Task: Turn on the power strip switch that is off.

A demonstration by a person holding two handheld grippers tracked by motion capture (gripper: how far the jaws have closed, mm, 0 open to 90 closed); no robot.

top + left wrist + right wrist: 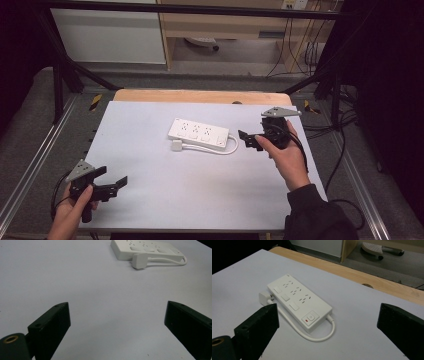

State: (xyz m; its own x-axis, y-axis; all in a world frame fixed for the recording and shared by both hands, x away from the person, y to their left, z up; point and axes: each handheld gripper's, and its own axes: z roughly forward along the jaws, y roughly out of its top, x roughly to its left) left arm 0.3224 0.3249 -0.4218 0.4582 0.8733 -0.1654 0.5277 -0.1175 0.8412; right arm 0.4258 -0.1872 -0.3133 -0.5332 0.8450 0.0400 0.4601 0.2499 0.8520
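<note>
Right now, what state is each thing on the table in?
White rectangular plastic power strip: flat, sockets up and empty, untouched.
White plug on its white cable: unplugged, lying beside the strip.
Left tool: open, empty.
Right tool: open, empty, near the strip's switch end.

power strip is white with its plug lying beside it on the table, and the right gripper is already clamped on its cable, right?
Not quite. The power strip is white and its plug lies beside it, but the right gripper is open and clear of the cable. The right gripper view shows its fingers spread wide, short of the strip.
</note>
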